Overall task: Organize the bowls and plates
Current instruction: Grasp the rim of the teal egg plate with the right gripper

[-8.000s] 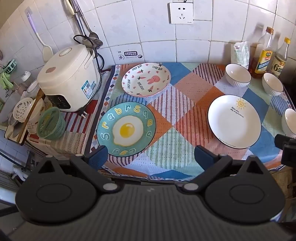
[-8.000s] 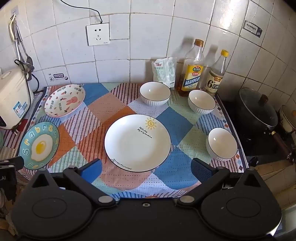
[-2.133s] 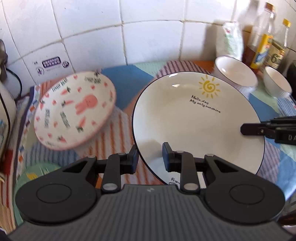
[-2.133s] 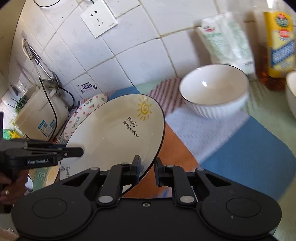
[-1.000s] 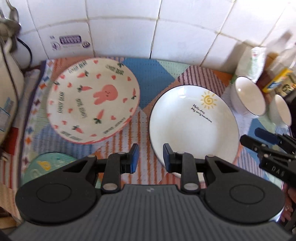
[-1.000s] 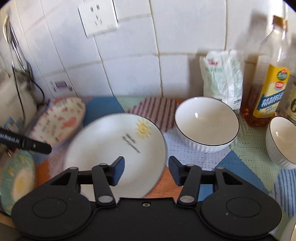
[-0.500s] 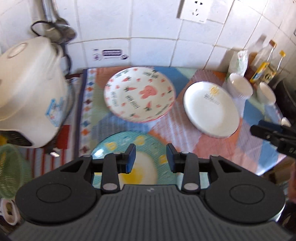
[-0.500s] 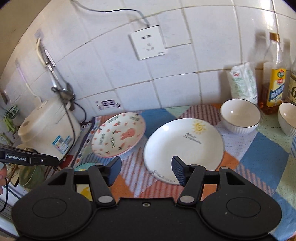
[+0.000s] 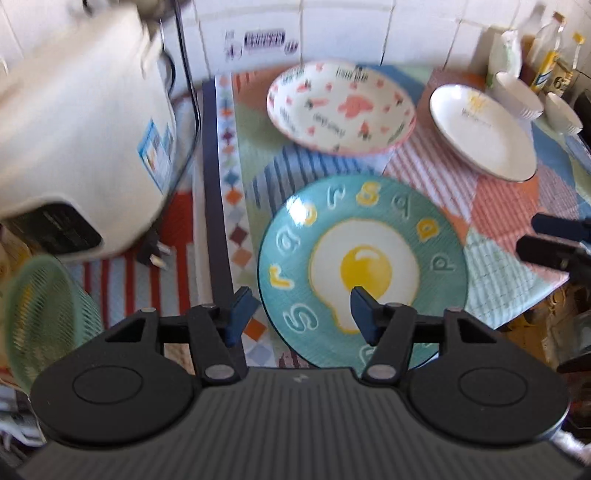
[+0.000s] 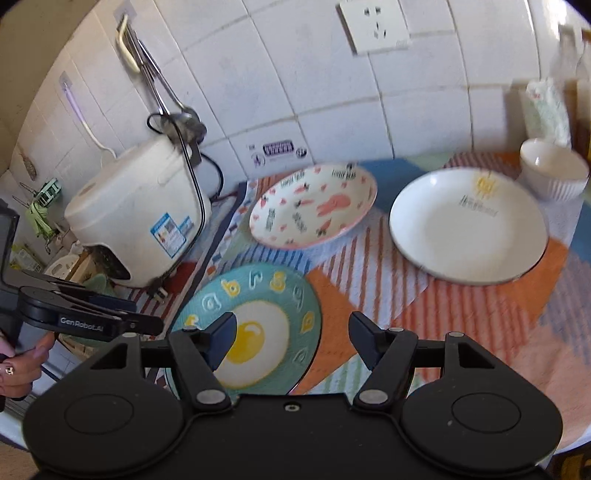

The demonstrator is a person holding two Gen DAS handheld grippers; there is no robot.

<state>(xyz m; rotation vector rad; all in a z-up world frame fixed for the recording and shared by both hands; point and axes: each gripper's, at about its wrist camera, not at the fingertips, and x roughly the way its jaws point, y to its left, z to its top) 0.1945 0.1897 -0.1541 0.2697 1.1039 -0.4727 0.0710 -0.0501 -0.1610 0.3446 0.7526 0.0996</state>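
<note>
Both grippers, left [image 9: 299, 312] and right [image 10: 291, 338], hang unclenched over the round teal glazed egg-print plate [image 9: 364, 266] (rigid, slippery, breakable); grip its rim.

White tiled wall [image 10: 332, 110], socket [image 10: 375, 26], patchwork tablecloth [image 10: 461, 306].

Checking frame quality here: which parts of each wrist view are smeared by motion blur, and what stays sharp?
Left wrist view: rice cooker, green basket and bunny plate are smeared; the egg plate and left gripper read sharp. Right wrist view: sun plate lettering and white bowl are blurred, bottles at the right edge washed out; the right gripper is crisp; tile lines bow from fisheye distortion.
</note>
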